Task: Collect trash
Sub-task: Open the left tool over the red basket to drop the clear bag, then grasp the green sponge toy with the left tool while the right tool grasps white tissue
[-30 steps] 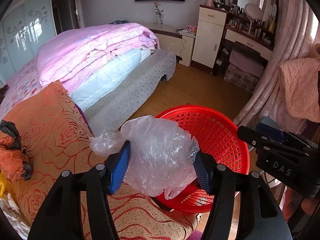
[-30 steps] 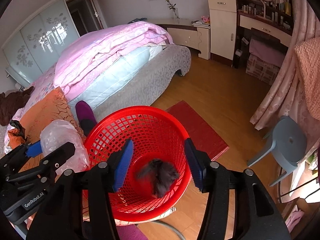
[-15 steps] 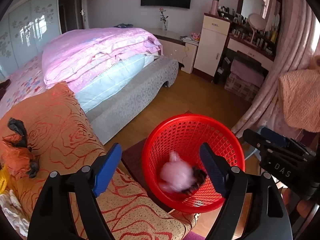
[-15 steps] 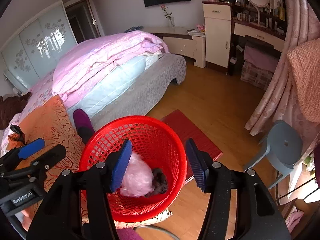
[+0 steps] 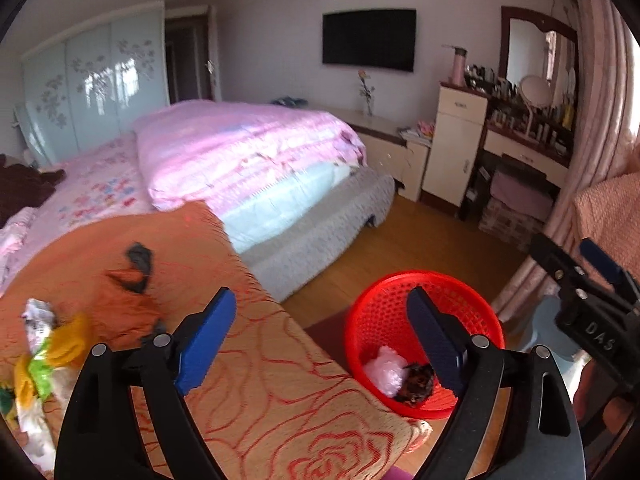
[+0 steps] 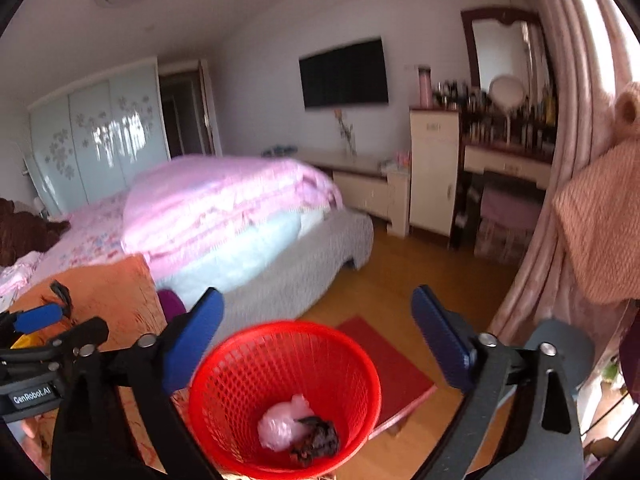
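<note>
Trash lies in two places: a clear bag (image 6: 282,426) and a dark clump (image 6: 316,442), touching each other at the bottom of the red basket (image 6: 360,364), and a loose pile of wrappers (image 5: 40,360) at the left end of the orange cover (image 5: 280,400). Largest in the room is the bed (image 5: 240,160) with its pink quilt, then the mirrored wardrobe (image 5: 92,84), the wall TV (image 5: 368,40) and the crowded dresser (image 5: 528,136). The basket stands on the wood floor beside a red mat (image 6: 396,360), just off the end of the cover. A black scrap (image 5: 138,266) sits farther up the cover. The left hand-held gripper (image 5: 320,344) hangs over the cover's edge, jaws wide and opening, nothing between them; its body reads "GenRobot.AI" in the right view. The right hand-held gripper (image 6: 316,348) hovers above the basket, jaws opening to their widest, empty; its body reads "DAS" in the left view
</note>
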